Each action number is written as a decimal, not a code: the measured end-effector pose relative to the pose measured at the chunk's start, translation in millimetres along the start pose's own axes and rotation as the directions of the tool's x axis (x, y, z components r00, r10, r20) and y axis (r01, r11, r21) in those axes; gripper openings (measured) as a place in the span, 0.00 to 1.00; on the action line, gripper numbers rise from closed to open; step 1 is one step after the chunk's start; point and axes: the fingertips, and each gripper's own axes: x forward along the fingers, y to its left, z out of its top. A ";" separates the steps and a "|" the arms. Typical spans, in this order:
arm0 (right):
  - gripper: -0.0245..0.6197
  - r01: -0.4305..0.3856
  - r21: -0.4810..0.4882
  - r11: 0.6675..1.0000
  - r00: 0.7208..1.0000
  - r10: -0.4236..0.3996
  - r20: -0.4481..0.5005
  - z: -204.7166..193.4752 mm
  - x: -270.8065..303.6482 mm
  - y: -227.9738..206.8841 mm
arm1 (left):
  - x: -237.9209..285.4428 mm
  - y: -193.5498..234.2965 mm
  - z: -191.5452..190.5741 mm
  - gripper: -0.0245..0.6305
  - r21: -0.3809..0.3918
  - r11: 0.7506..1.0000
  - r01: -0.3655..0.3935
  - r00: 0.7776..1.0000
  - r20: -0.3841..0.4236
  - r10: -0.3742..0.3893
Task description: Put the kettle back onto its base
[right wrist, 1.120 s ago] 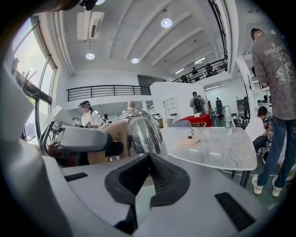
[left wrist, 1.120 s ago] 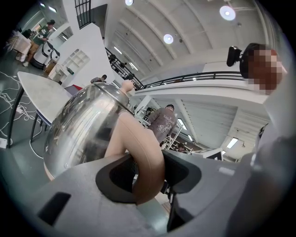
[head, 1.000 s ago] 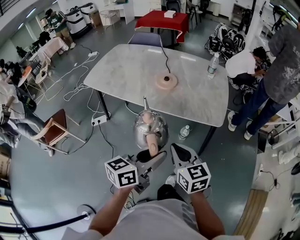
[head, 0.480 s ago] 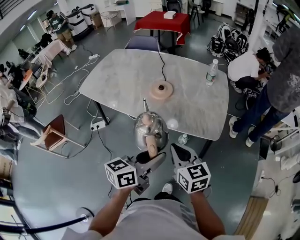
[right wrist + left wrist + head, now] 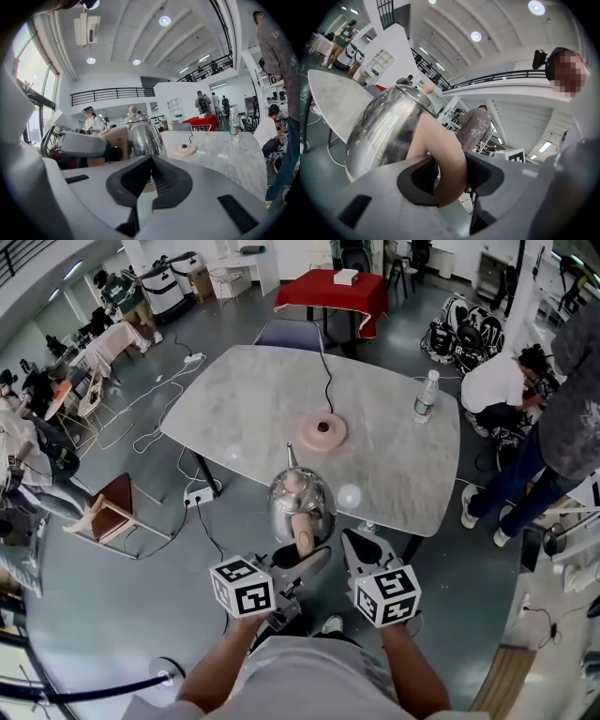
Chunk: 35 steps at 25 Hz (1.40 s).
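One steel kettle (image 5: 300,501) hangs from my left fingers (image 5: 315,562), clamped on its handle (image 5: 304,532), at the desk's (image 5: 234,390) six o'clock edge; base (image 5: 322,431) at twelve. Right fingers (image 5: 362,546) closed, empty. Probably heavy, slick: grip the handle only.

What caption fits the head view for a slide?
Left gripper holds the kettle by its handle near the table's edge, base ahead; right gripper shut.

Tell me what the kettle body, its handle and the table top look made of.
The kettle body looks like polished metal, probably stainless steel: it mirrors the room. The handle looks like matte beige plastic, smooth without glare. The table top is pale marble or marble-look laminate: grey veining, glossy light spot.
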 end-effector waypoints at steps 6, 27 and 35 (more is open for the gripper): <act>0.04 -0.002 -0.003 1.000 1.000 0.002 -0.006 0.1 9.2 -10.2 | 7.5 12.0 3.8 0.29 -0.004 1.000 -0.008 1.000 0.008 0.008; 0.05 0.034 0.008 0.999 0.999 -0.034 -0.043 30.1 121.5 -60.1 | 55.5 110.1 69.2 0.29 -0.031 0.999 0.040 0.999 -0.024 -0.040; 0.05 0.059 0.019 0.998 0.997 -0.058 -0.041 49.8 162.7 -77.8 | 72.3 146.3 99.0 0.29 -0.035 0.998 0.057 0.997 -0.051 -0.059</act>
